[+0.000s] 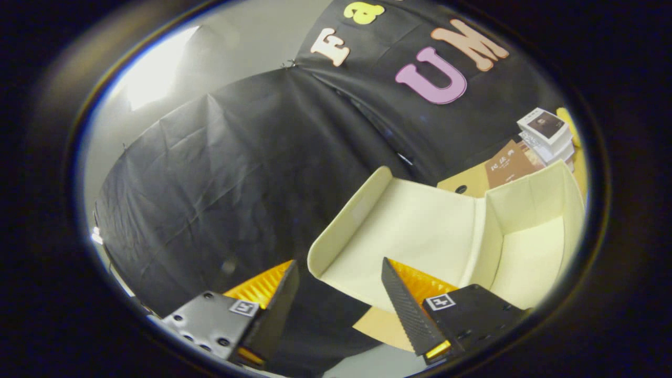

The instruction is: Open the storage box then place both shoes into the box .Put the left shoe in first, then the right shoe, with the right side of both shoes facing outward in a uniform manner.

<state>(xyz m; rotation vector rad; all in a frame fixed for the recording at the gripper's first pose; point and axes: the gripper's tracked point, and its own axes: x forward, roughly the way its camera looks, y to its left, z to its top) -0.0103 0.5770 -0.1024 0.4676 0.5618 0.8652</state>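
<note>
Gripper (pixel 340 286) fingers spread wide, nothing held between them, tips in the air. View tilted. Between the tips: black cloth wall and the near corner of the storage box's lid flap. Storage box (pixel 530 231) cream coloured, already open, sits just ahead and to the right of the fingers; its lid (pixel 404 231) is folded out flat toward the left with a raised lip along its far-left edge, right finger overlapping the lid's near edge in view, contact can't be told. Box interior visible to the right of the lid, bare cream walls and floor. Beyond the box, far right: brown cardboard pieces (pixel 506 168) and a stack of small white boxes (pixel 546 134) just beside them. Tan surface patch (pixel 380 325) under the lid near the right finger.
</note>
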